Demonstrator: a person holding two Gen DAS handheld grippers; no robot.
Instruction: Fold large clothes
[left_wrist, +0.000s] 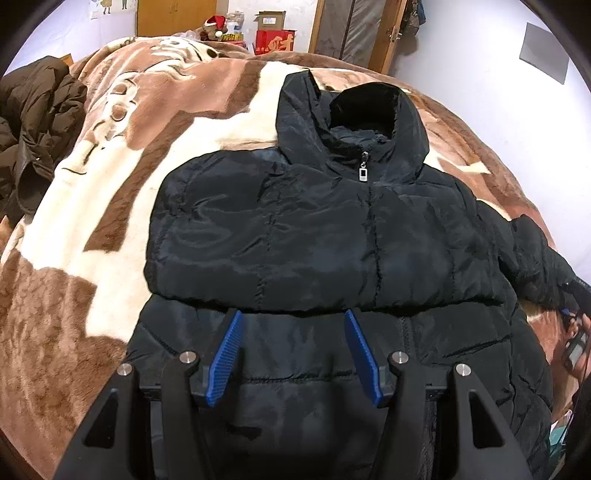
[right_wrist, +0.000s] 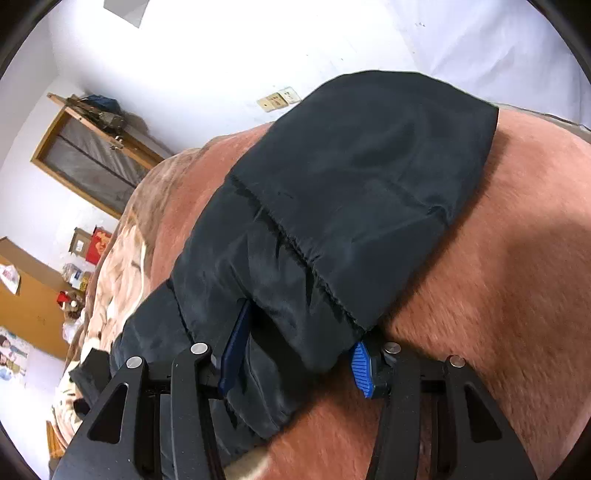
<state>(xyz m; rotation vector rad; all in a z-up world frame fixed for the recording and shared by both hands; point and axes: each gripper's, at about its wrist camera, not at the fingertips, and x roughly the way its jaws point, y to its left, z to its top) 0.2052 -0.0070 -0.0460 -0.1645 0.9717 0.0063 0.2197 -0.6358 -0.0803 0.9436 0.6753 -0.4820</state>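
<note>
while left claw (left_wrist: 293, 356) hovers open, right claw (right_wrist: 301, 349) seemingly straddles jacket sleeve (right_wrist: 332, 206)

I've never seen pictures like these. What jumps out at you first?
A big black puffer jacket lies zipped up across a fluffy brown and cream blanket on a bed, its silver zipper pull catching the light near the collar. Closer in, the left tool hangs open above the jacket's lower part, while the right tool has its blue fingers around the black sleeve.

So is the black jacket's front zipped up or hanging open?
Zipped up. On the black jacket the silver zipper pull hangs at the collar, and the front panels meet in one closed seam below it.
</note>
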